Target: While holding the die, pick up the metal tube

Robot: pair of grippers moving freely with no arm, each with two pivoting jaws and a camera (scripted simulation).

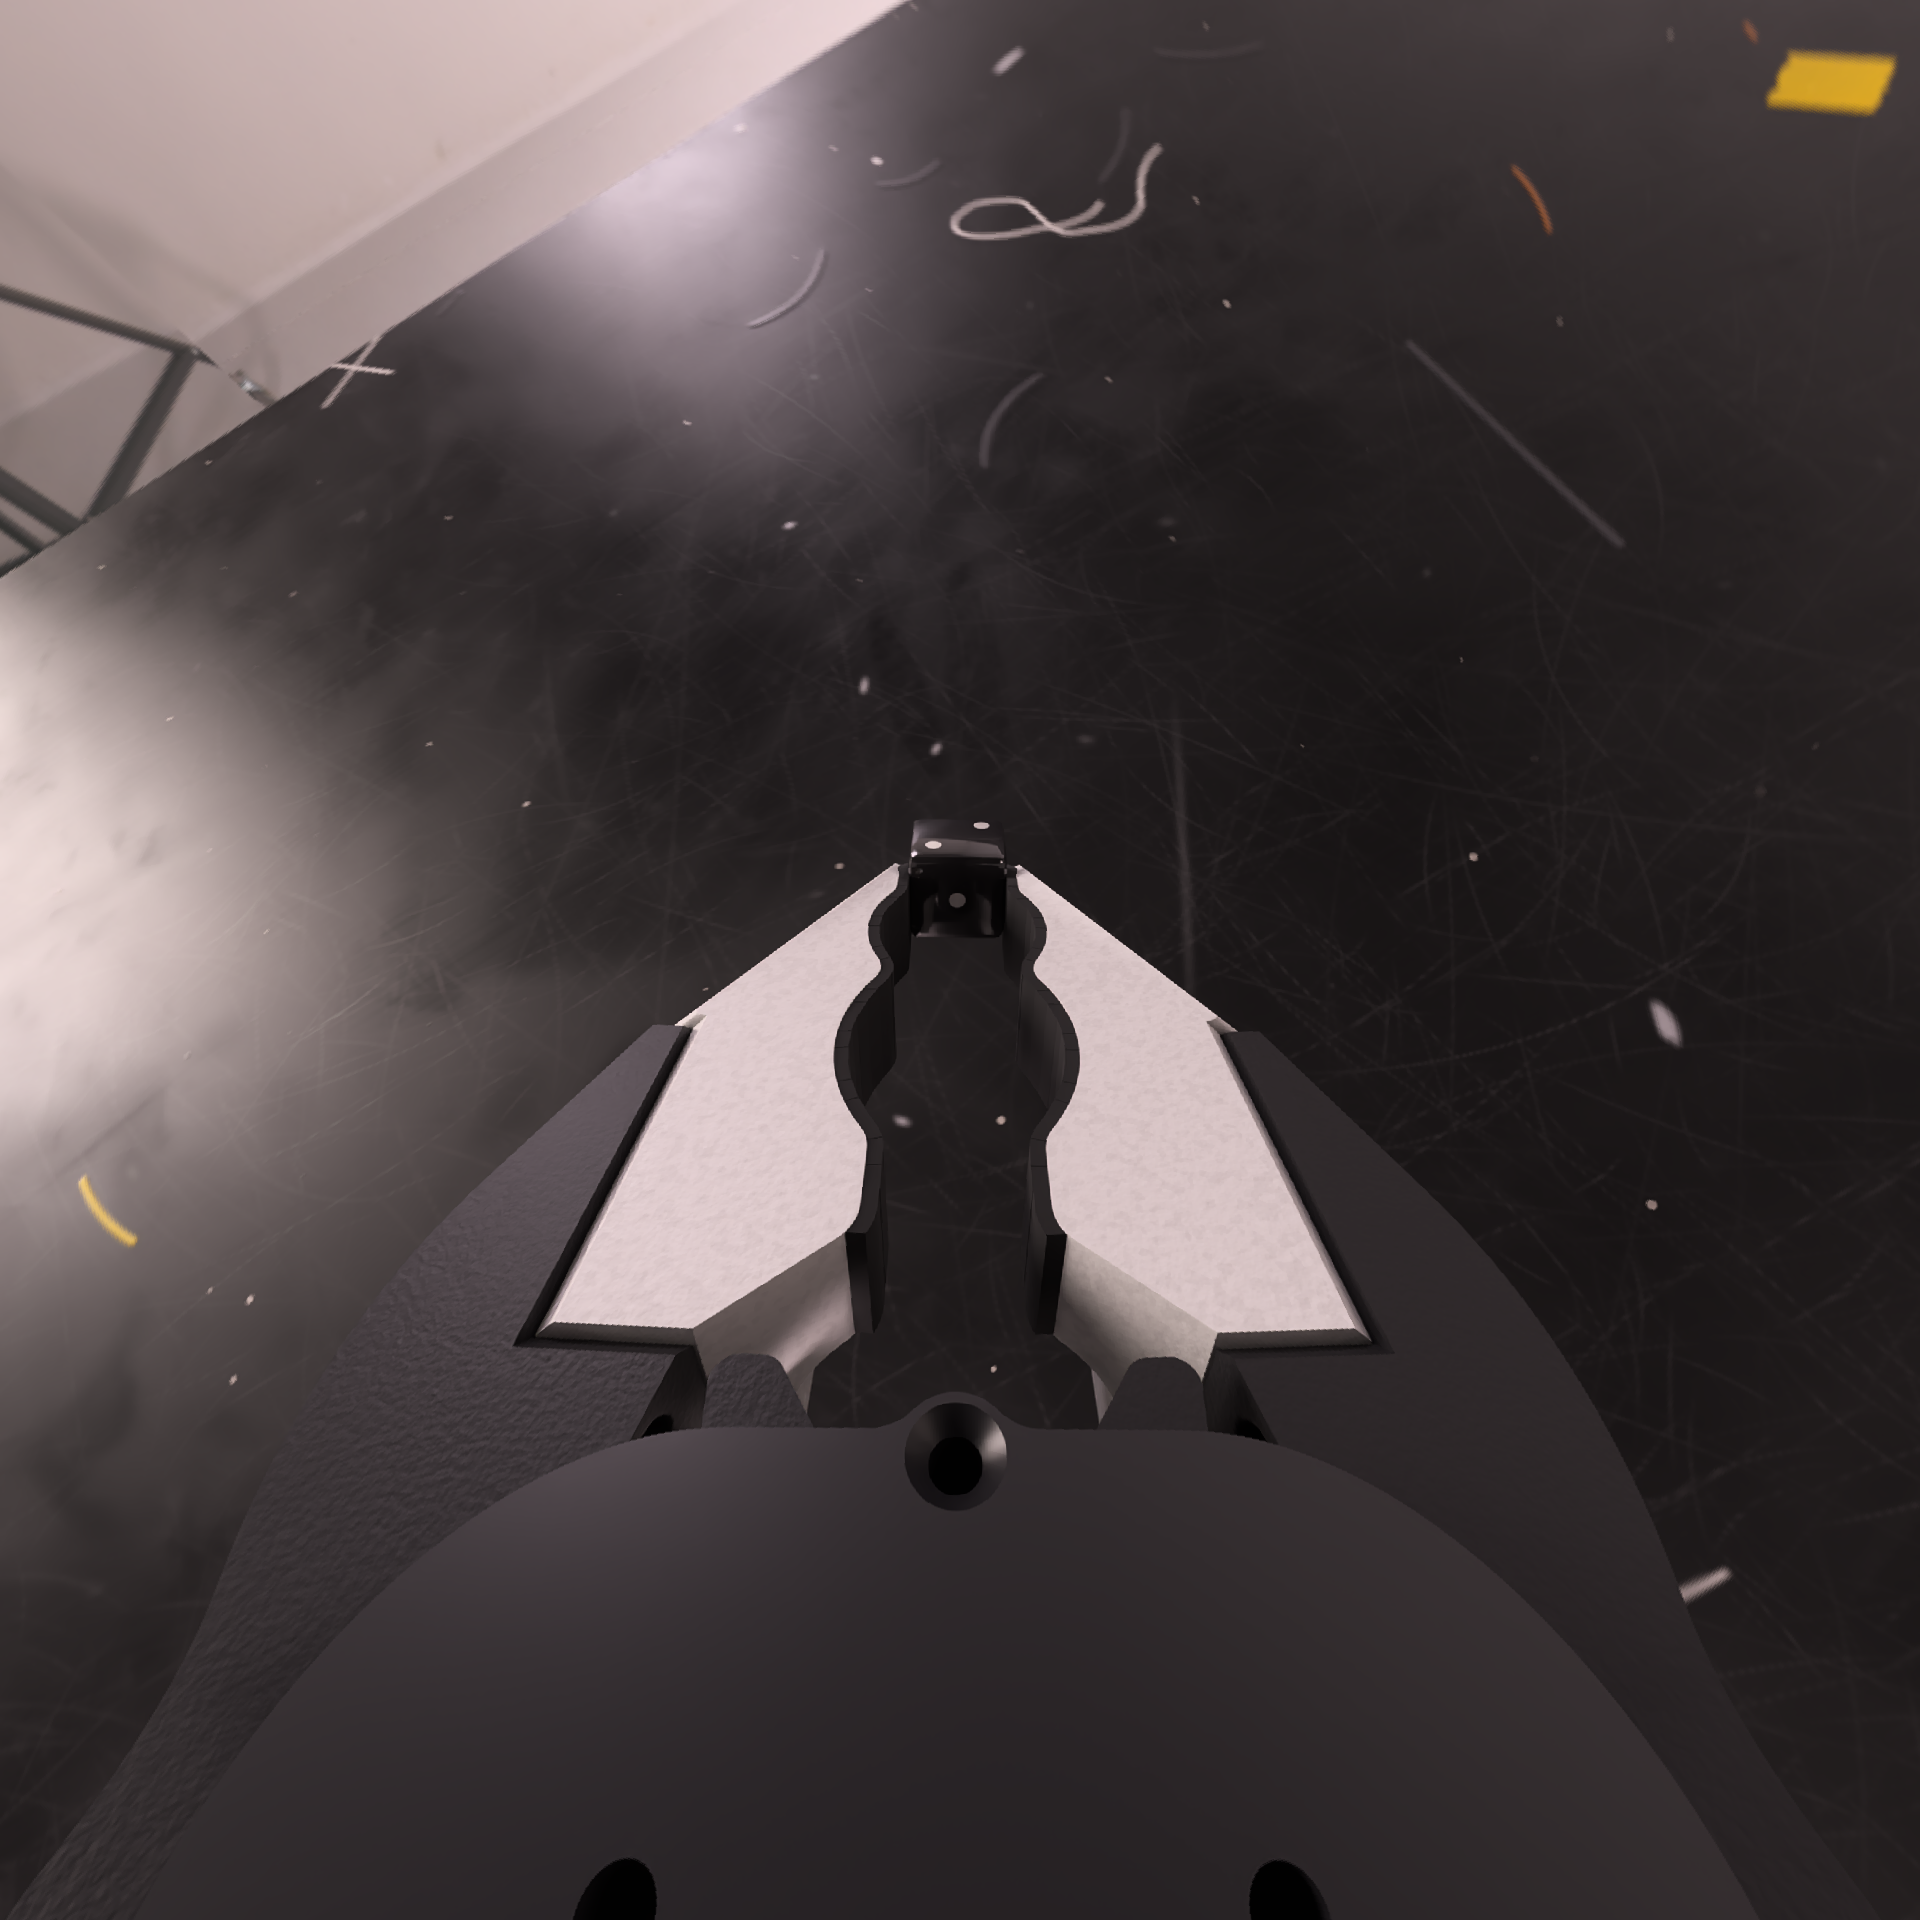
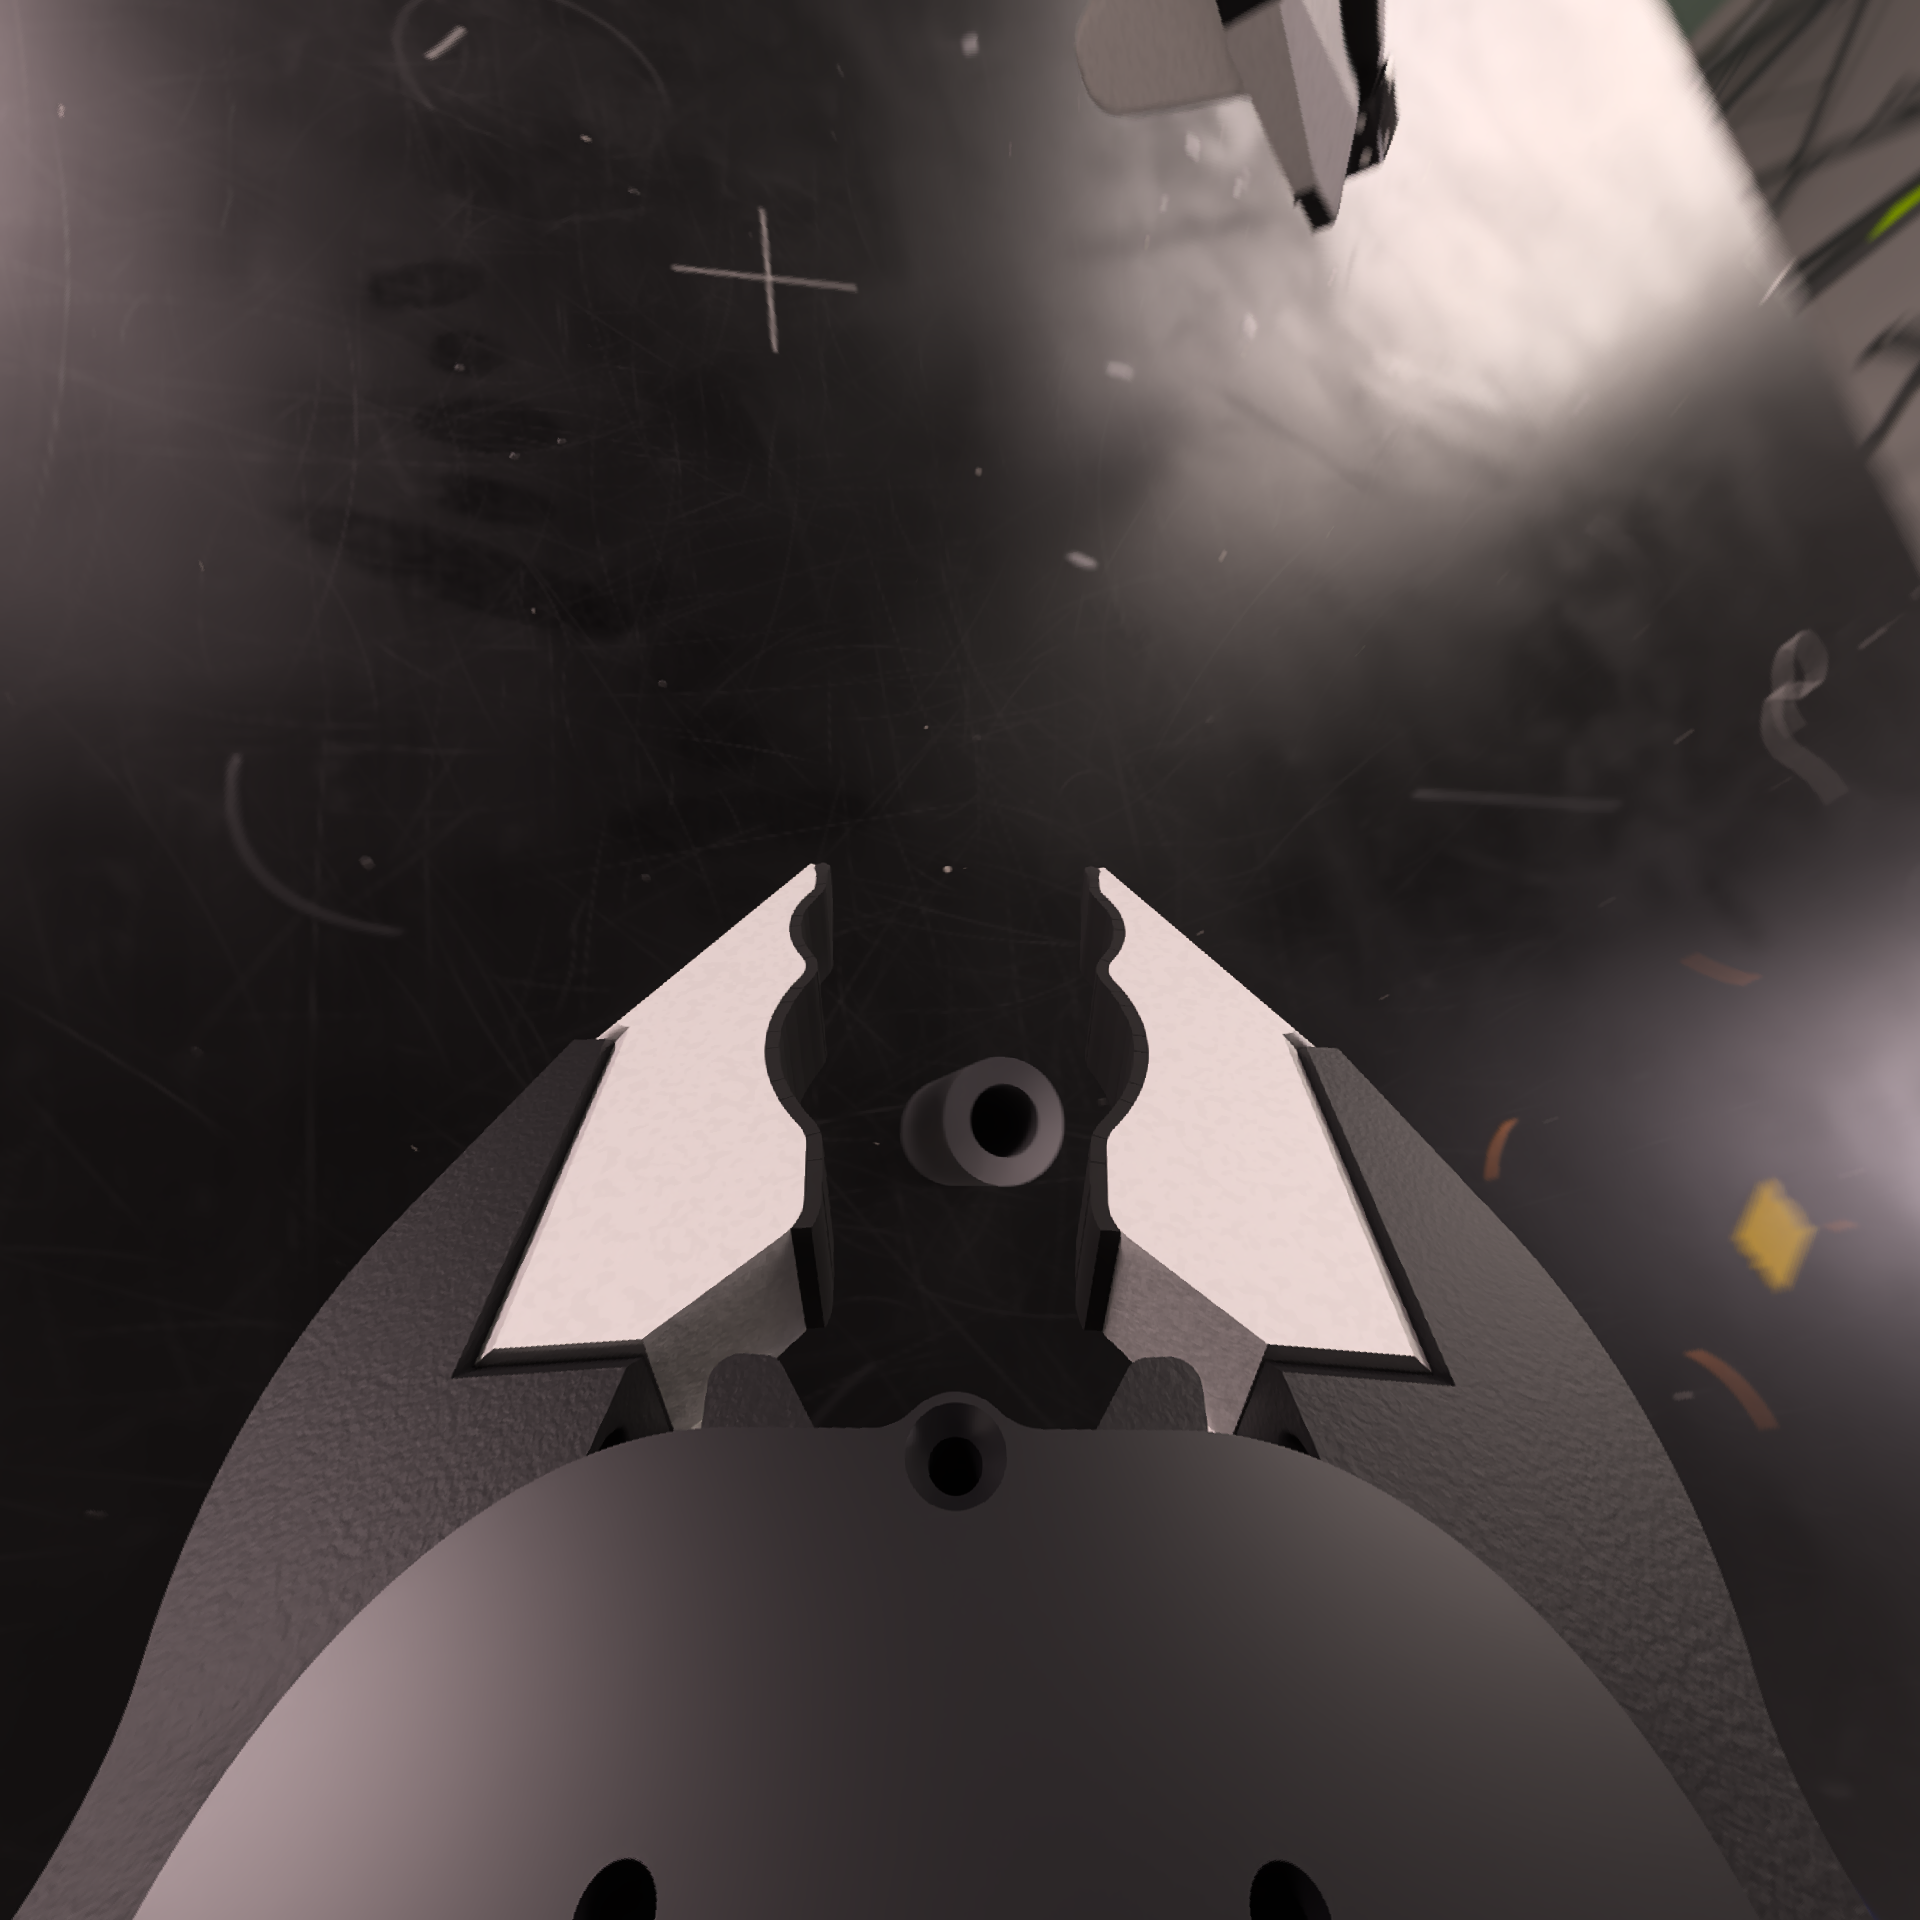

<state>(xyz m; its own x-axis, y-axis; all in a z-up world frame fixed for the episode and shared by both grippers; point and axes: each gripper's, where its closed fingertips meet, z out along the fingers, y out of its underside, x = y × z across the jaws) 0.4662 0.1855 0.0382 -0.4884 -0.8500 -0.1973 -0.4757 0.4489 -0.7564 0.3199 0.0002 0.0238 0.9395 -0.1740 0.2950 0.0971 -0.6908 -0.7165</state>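
Observation:
My left gripper [image 1: 957, 871] is shut on a small black die [image 1: 957, 844] with white pips, pinched between its fingertips above the dark table. In the right wrist view, my right gripper [image 2: 958, 878] is open. A short grey metal tube [image 2: 975, 1121] stands between its two fingers, seen nearly end-on with its dark bore facing the camera. It touches neither finger. The left gripper also shows far off at the top of the right wrist view [image 2: 1299, 94].
The table [image 1: 1351, 727] is black, scratched and glossy, with bright glare patches. Its edge runs diagonally at the upper left of the left wrist view, with a pale floor beyond. A yellow patch [image 1: 1831, 81] and a curly white scrap [image 2: 1795, 717] lie on it.

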